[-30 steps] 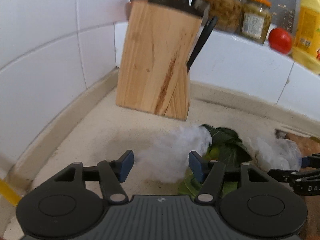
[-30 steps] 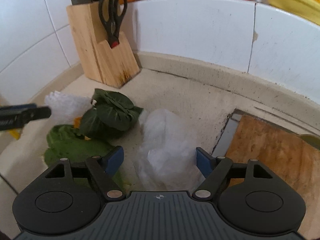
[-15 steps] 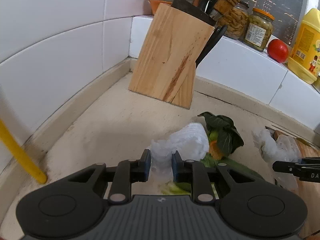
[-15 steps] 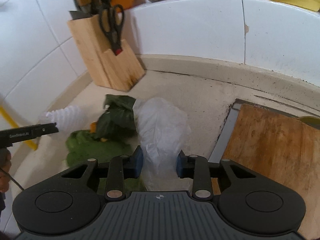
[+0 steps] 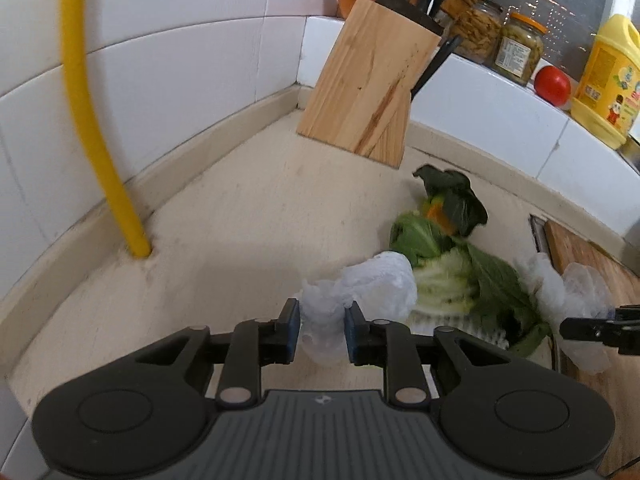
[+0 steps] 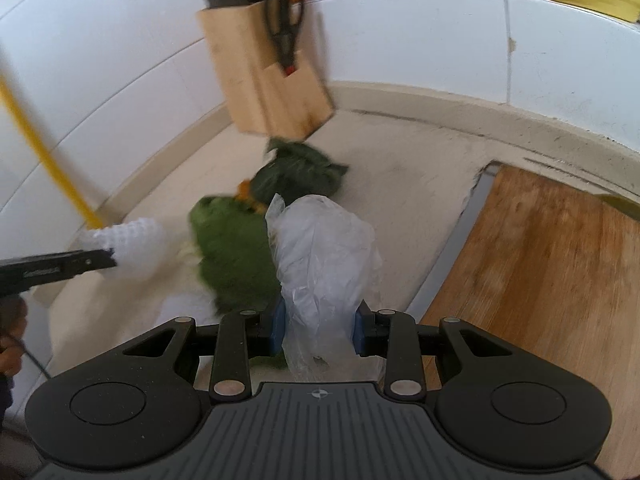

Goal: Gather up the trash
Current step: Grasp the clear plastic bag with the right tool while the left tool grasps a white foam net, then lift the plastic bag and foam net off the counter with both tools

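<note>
My left gripper (image 5: 321, 330) is shut on a white foam net wrap (image 5: 376, 288) and holds it above the beige counter; it also shows in the right wrist view (image 6: 132, 246). My right gripper (image 6: 318, 330) is shut on a crumpled clear plastic bag (image 6: 324, 256), which also shows at the right of the left wrist view (image 5: 568, 292). Green vegetable leaves (image 5: 444, 240) with an orange bit lie on the counter between the two grippers and show in the right wrist view (image 6: 240, 252).
A wooden knife block (image 5: 368, 88) stands in the back corner. A yellow pipe (image 5: 92, 120) runs down the left wall. A wooden cutting board (image 6: 552, 264) lies at the right. Jars (image 5: 516, 46), a tomato (image 5: 552, 85) and a yellow bottle (image 5: 612, 80) stand on the ledge.
Both grippers closed from open, the left on the foam wrap and the right on the plastic bag, then lifted and drew back from the knife block with them.
</note>
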